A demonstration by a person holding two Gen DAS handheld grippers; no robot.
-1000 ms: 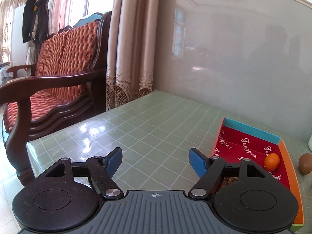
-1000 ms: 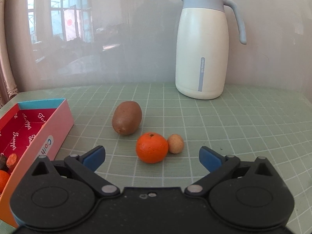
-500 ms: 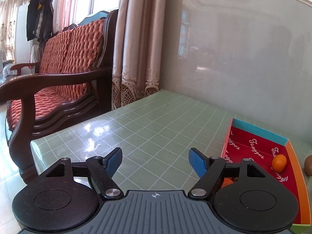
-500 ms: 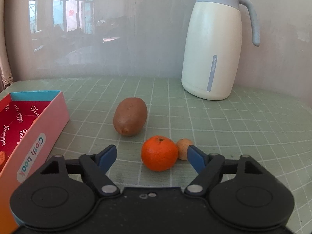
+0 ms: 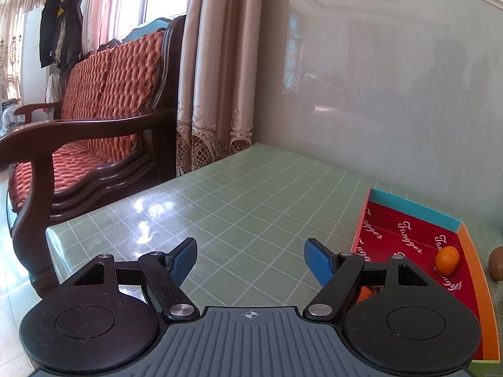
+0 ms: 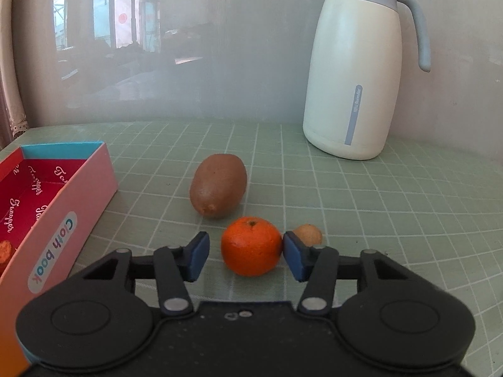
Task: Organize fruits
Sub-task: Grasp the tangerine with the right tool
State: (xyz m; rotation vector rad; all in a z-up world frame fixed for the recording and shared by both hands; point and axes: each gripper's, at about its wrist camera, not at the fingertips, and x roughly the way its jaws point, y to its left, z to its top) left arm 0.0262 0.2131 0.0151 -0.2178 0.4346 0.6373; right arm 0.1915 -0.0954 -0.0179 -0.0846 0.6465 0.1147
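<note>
In the right wrist view an orange tangerine [image 6: 251, 245] lies on the green tiled table between the blue fingers of my right gripper [image 6: 246, 256]. The right pad touches it, and a gap stays at the left pad. A brown kiwi [image 6: 218, 194] lies just behind it and a small tan fruit [image 6: 309, 235] lies to its right. The open box [image 6: 63, 220] with red lining stands at the left. My left gripper [image 5: 250, 262] is open and empty over bare table. The box [image 5: 418, 251] beside it holds a small tangerine [image 5: 446, 259].
A white and blue thermos jug [image 6: 358, 72] stands at the back right by the wall. A wooden chair with orange cushions [image 5: 88, 132] stands past the table's left edge [image 5: 103, 210], next to curtains [image 5: 217, 72]. Another fruit [image 5: 367, 293] shows in the box behind my left gripper.
My right gripper has moved forward around the tangerine and its fingers have narrowed onto it. My left gripper has shifted slightly and stays open.
</note>
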